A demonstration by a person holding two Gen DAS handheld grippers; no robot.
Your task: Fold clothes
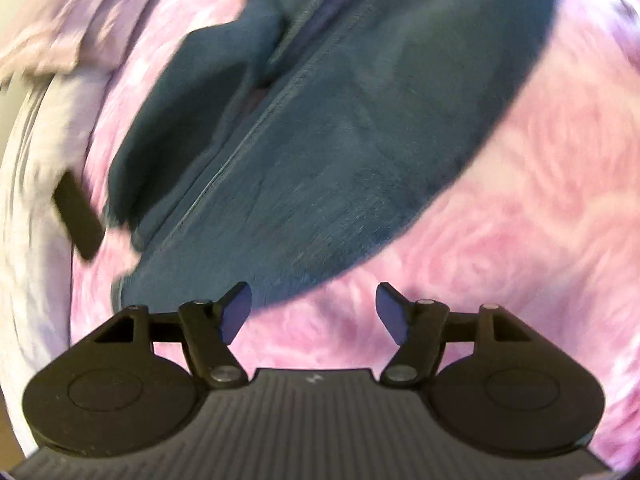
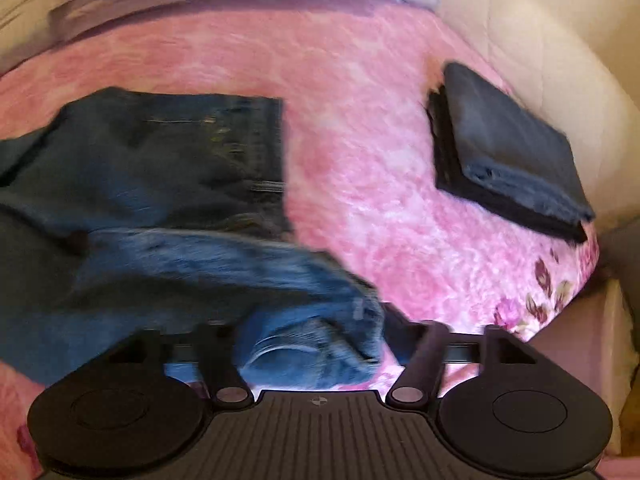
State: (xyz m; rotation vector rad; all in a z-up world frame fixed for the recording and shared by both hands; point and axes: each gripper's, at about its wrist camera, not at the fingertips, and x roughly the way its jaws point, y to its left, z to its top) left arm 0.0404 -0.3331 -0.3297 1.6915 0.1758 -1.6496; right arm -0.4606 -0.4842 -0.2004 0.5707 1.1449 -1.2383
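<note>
One pair of blue jeans [image 2: 160, 208] lies spread on the pink blanket [image 2: 360, 152]. The left gripper [image 1: 314, 314] hangs above the blanket just off the denim's edge, its two fingers spread apart with nothing between them. The right gripper [image 2: 316, 344] has a bunched fold of the jeans between its fingers, apparently clamped. One folded stack of two dark garments [image 2: 508, 148] rests well apart, near the blanket's far corner.

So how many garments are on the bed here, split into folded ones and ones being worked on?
Being worked on: 1, the blue jeans, a bunch of denim between the fingers of the right gripper.
Folded: 2, a grey garment stacked on a black garment on the pink blanket.
Total: 3 garments.
</note>
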